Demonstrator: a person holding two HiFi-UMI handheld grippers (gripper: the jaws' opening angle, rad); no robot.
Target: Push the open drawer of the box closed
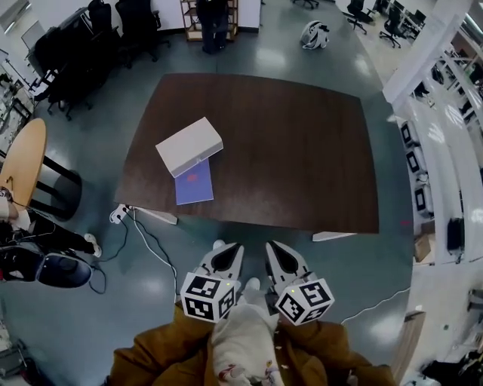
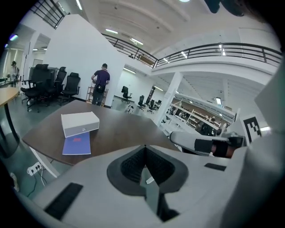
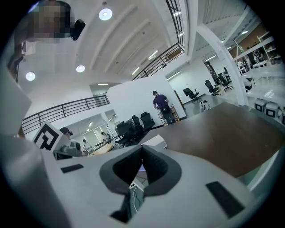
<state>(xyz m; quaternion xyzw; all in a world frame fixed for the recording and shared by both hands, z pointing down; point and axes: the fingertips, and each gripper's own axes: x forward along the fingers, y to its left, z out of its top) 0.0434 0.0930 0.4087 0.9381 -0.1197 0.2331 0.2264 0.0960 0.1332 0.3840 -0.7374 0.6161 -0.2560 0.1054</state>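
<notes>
A white box (image 1: pixel 189 145) sits on the left part of a dark brown table (image 1: pixel 302 151). Its blue drawer (image 1: pixel 194 182) is pulled out toward the near edge. The left gripper view shows the box (image 2: pixel 80 123) and the drawer (image 2: pixel 76 144) from the near side. Both grippers hang close to my body, short of the table's near edge and well away from the box. My left gripper (image 1: pixel 226 247) (image 2: pixel 144 149) is shut with nothing between its jaws. My right gripper (image 1: pixel 273 247) (image 3: pixel 142 149) is shut and empty too; a corner of the box (image 3: pixel 156 141) peeks over its jaws.
A power strip (image 1: pixel 118 213) with cables lies on the floor under the table's left near corner. A round wooden table (image 1: pixel 23 162) and office chairs (image 1: pixel 75 53) stand at the left. A person (image 1: pixel 213 22) stands at a shelf beyond the table. Shelving (image 1: pixel 423 166) lines the right.
</notes>
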